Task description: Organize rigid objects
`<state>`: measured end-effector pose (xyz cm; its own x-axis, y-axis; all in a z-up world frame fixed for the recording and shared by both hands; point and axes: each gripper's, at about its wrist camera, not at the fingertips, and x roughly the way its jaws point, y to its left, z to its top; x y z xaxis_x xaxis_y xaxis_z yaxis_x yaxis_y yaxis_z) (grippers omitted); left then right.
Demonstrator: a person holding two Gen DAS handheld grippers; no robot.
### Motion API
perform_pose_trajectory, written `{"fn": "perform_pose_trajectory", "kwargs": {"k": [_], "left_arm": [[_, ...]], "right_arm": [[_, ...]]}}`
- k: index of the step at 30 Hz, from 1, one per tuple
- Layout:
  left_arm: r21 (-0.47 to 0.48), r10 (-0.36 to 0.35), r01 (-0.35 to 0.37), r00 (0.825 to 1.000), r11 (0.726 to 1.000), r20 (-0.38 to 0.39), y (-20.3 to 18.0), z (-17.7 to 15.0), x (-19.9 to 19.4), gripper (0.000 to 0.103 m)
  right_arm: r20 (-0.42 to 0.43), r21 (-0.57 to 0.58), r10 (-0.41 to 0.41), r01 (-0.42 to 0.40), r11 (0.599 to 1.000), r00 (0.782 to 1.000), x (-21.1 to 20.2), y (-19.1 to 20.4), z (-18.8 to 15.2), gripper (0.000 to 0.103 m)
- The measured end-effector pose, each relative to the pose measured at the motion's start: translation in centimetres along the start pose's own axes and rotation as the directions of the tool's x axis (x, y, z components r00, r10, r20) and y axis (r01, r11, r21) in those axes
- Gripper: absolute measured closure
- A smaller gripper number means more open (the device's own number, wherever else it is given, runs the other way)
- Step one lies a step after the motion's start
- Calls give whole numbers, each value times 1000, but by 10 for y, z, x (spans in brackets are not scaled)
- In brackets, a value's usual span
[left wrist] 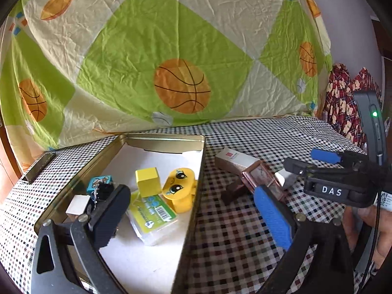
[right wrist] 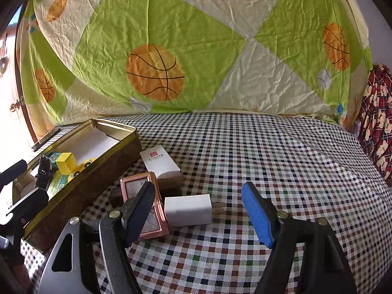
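An open gold tin (left wrist: pixel 161 139) (right wrist: pixel 115 132) on the checked cloth holds a yellow cube (left wrist: pixel 147 180), a yellow cartoon-face toy (left wrist: pixel 180 188), a green-labelled clear box (left wrist: pixel 153 216), a blue charm with black clip (left wrist: pixel 99 183) and a white cube (left wrist: pixel 77 204). My left gripper (left wrist: pixel 193 210) is open over the tin's right wall and empty. Right of the tin lie a white carton (right wrist: pixel 160 161), a copper-framed case (right wrist: pixel 144 203), a dark small block (right wrist: pixel 115 197) and a white plug adapter (right wrist: pixel 188 210). My right gripper (right wrist: pixel 198 210) is open around the adapter, just above it.
A basketball-print quilt (right wrist: pixel 196 49) rises behind the checked surface. A red patterned cloth (right wrist: pixel 378 127) lies at the far right. A dark flat bar (left wrist: pixel 40 167) sits left of the tin. The right gripper also shows in the left wrist view (left wrist: pixel 306 161).
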<state>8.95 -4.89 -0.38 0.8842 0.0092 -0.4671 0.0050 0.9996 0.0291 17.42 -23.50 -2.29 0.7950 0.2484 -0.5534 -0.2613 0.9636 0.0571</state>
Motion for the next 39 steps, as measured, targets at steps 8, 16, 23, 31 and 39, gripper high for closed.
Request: {"fn": "perform_pose_trajectory", "kwargs": {"k": [8, 16, 23, 31, 39], "left_arm": [[27, -11, 11, 1000, 1000, -20, -17, 3, 13, 1], [41, -30, 32, 999, 999, -41, -27, 3, 20, 1], [71, -36, 40, 998, 997, -51, -38, 5, 24, 1], [110, -58, 65, 996, 992, -68, -56, 7, 30, 1], [130, -78, 98, 986, 987, -150, -78, 13, 57, 2]], "right_arm": [[-132, 15, 47, -45, 999, 990, 26, -3, -1, 28], [-162, 73, 111, -100, 992, 981, 33, -13, -1, 30], [-159, 76, 139, -128, 989, 978, 33, -13, 0, 37], [-44, 114, 55, -50, 992, 998, 9, -26, -1, 37], [2, 184, -8, 7, 983, 1000, -2, -44, -2, 37]]}}
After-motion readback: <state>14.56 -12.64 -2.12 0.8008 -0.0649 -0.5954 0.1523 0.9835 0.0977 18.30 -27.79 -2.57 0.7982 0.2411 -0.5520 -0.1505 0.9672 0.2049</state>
